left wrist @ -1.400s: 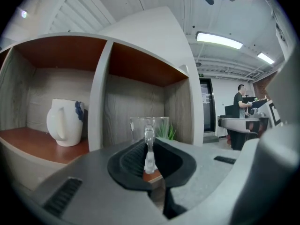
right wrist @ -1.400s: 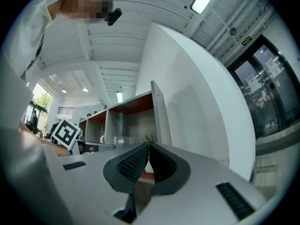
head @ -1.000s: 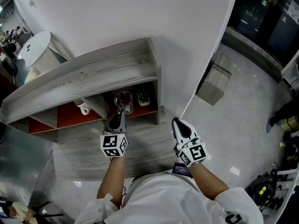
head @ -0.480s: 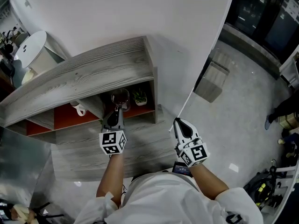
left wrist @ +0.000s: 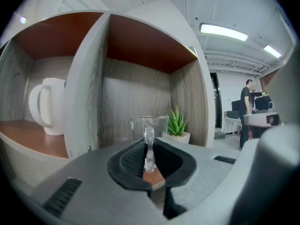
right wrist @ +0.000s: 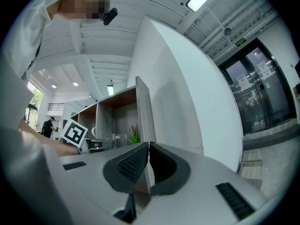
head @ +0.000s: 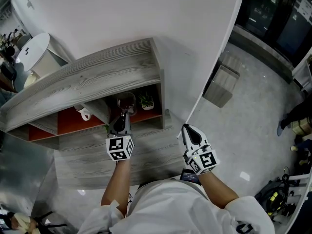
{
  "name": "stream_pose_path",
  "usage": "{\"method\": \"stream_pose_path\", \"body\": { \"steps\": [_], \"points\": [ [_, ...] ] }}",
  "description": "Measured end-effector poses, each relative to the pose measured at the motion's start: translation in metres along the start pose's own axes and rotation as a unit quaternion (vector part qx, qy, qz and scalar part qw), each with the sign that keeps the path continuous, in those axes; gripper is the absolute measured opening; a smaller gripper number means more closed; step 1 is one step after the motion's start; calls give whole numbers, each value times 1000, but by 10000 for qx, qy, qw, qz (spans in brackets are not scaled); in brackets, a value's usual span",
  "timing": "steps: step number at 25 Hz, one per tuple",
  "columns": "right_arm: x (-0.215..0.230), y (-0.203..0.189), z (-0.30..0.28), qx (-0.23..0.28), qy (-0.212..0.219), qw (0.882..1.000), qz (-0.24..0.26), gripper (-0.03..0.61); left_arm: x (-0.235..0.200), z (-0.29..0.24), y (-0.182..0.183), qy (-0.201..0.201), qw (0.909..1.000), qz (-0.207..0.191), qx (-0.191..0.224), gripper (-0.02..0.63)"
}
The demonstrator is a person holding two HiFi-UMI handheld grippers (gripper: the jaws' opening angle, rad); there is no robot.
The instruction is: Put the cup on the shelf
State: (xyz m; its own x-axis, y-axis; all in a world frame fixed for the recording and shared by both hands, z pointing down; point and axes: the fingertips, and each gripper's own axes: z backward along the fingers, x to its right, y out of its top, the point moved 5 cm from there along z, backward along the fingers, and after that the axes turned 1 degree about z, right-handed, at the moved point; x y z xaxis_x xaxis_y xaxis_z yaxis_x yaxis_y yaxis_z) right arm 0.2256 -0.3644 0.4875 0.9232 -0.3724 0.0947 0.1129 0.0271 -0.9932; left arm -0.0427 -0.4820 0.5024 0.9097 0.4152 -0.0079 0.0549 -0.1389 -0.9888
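Note:
A clear glass cup with a handle stands in the right compartment of the grey wooden shelf. My left gripper reaches into that compartment and is shut on the cup's handle. In the left gripper view the cup is upright straight ahead, its handle pinched between the pads of the left gripper. My right gripper hangs to the right of the shelf, shut and empty; in its own view the right gripper shows its pads touching.
A small potted plant sits just right of the cup, also seen as the plant. A white mug stands in the compartment to the left. A white wall backs the shelf. A person stands far off.

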Motion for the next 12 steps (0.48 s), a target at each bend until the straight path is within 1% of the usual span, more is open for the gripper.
{"method": "stream_pose_path", "body": {
  "steps": [10,11,12],
  "points": [
    [-1,4,8,44,2,10000,-72,35,2,3,-4,92,9999,-54,70,34],
    [-1,5,9,45,9,10000,-68,35,3,4,-2,71,9999,-67,113,75],
    [-1,5,11,45,14,10000,-66,35,4,6,1,43,9998,-77,164,174]
  ]
}}
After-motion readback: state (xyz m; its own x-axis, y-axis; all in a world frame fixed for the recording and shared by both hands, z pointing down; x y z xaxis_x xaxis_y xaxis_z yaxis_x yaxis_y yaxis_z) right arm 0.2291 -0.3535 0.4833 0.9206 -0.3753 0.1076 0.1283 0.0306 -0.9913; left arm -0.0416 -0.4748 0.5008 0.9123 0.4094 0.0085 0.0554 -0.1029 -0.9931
